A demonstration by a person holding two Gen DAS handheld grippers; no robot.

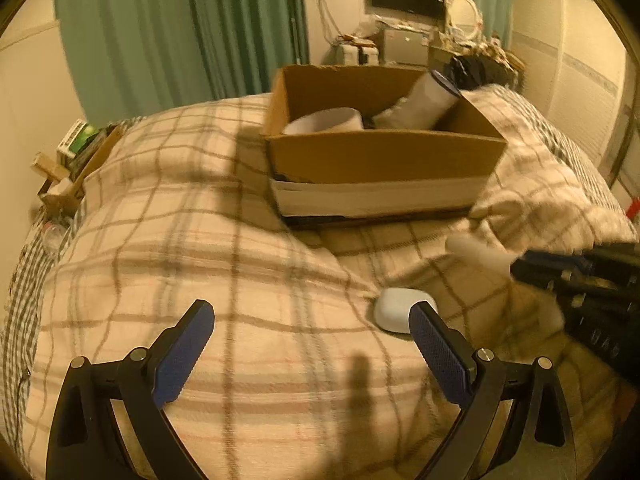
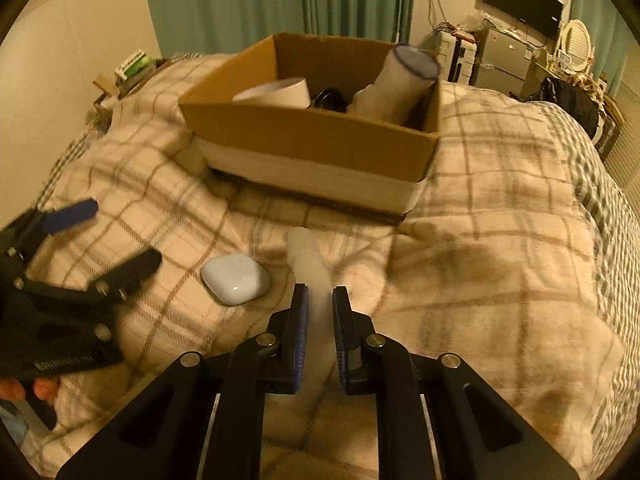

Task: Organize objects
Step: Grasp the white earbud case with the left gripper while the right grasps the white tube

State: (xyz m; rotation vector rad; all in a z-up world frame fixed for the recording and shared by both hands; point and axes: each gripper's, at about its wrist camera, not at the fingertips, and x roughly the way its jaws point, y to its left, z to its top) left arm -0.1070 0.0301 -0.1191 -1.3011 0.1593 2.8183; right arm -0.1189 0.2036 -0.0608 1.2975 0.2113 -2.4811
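- Right hand-held gripper (image 2: 320,300): jaws nearly together, clamped on a pale, soft-looking tube (image 2: 310,264). The tube is blurred and sticks out ahead of the fingers over the bed (image 2: 500,240); I cannot tell whether its tip rests on the blanket.
- Left hand-held gripper (image 1: 312,320): jaws wide apart, holding nothing, low over the plaid blanket.
- Just left of the tube: white earbud case (image 2: 235,278), glossy, rounded like a pebble, lying loose on the fuzzy blanket. In the left wrist view it sits just beyond the right finger.
- Far: cardboard box (image 2: 312,136), open top, matte brown walls with a white band below. Already inside: tape roll (image 2: 276,92), a white cylinder (image 2: 404,76) leaning on the far right wall, and something dark.
- Judgement: partly done; tube and case remain to be boxed.
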